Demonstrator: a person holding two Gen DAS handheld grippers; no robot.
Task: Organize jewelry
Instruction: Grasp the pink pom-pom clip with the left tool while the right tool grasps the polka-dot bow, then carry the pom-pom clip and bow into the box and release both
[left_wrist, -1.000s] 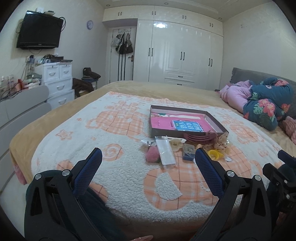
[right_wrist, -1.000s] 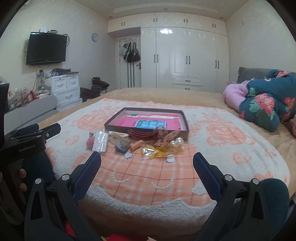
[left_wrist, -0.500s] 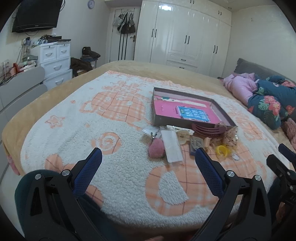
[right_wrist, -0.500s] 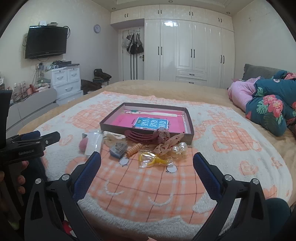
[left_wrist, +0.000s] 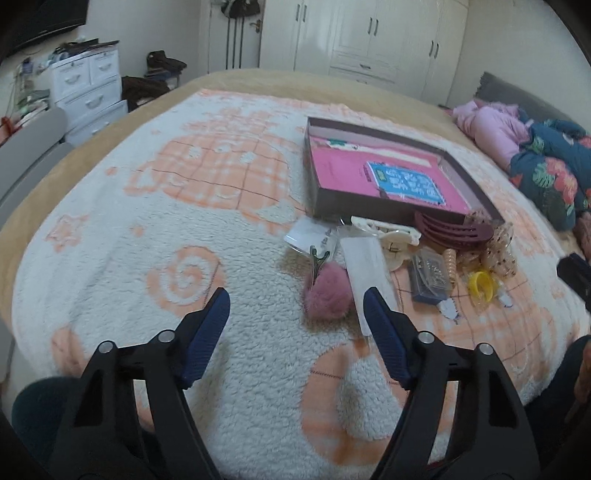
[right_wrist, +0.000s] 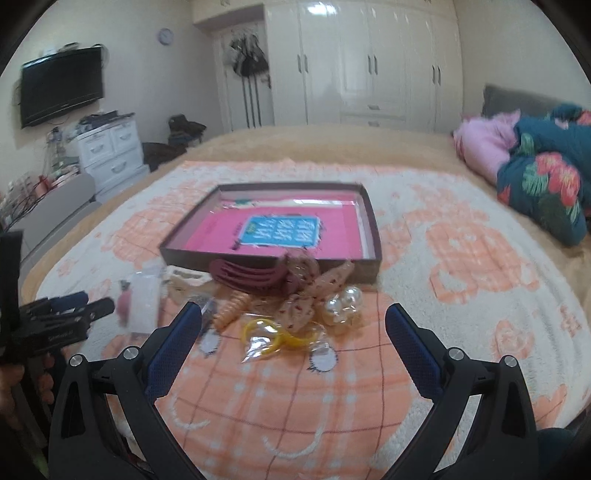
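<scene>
A shallow dark box (left_wrist: 321, 206) (right_wrist: 373, 225) with a pink lining lies on the bed. In front of it is a heap of hair accessories: a pink pompom clip (left_wrist: 327, 290), a white packet (left_wrist: 367, 267), a maroon claw clip (left_wrist: 452, 230) (right_wrist: 247, 275), a yellow ring in plastic (right_wrist: 266, 332) and pearl beads (right_wrist: 341, 304). My left gripper (left_wrist: 295, 308) is open and empty, just short of the pompom. My right gripper (right_wrist: 293, 323) is open and empty, its fingers either side of the yellow ring.
The accessories lie on a fluffy white and orange blanket (left_wrist: 166, 229) covering the bed. A floral quilt and pink clothes (right_wrist: 535, 173) lie at the right. White drawers (left_wrist: 88, 85) stand left of the bed and white wardrobes (right_wrist: 369, 62) at the back.
Both grippers have moved forward and down toward the heap of accessories. The left gripper's jaws have narrowed a little. Nothing has been picked up.
</scene>
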